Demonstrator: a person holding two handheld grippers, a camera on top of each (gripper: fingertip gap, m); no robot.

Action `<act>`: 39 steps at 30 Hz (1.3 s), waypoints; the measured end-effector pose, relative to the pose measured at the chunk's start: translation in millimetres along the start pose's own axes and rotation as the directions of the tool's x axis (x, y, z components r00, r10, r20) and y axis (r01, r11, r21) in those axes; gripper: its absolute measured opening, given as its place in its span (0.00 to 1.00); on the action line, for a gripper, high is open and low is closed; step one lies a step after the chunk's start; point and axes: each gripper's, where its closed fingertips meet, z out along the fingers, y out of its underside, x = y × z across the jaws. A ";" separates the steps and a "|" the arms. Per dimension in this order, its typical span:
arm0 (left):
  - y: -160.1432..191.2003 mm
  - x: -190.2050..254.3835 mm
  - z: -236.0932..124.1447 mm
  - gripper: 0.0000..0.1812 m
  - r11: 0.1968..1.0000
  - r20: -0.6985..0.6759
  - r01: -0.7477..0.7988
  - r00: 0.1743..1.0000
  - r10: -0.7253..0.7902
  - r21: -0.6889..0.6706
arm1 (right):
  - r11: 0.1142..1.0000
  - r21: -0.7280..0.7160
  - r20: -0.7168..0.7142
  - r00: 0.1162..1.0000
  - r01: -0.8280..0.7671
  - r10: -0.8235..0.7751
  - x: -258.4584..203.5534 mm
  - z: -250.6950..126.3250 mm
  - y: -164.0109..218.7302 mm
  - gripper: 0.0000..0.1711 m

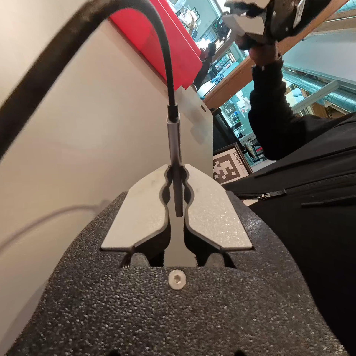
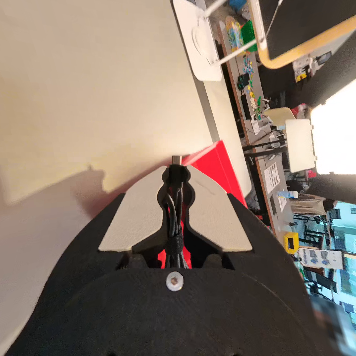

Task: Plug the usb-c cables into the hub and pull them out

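In the left wrist view my left gripper is shut on a slim grey hub, seen edge-on and sticking forward past the fingertips. The hub's own black cable leaves its far end and arcs up and to the left. In the right wrist view my right gripper is shut on a black usb-c cable plug; its metal tip pokes out past the fingertips. The rest of that cable is bundled with a black strap between the fingers. The right gripper also shows at the upper right of the left wrist view, apart from the hub.
A red box lies on the pale table; it also shows in the right wrist view. A hand and black sleeve hold the right gripper. A framed black-and-white marker card stands near the table edge. A white tray sits farther off.
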 end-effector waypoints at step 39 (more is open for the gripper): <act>0.5 39.6 102.1 0.10 0.978 -0.072 -0.162 0.986 0.154 -0.131 | 0.723 0.165 0.717 0.585 -0.671 0.380 -188.2 78.2 -181.9 0.08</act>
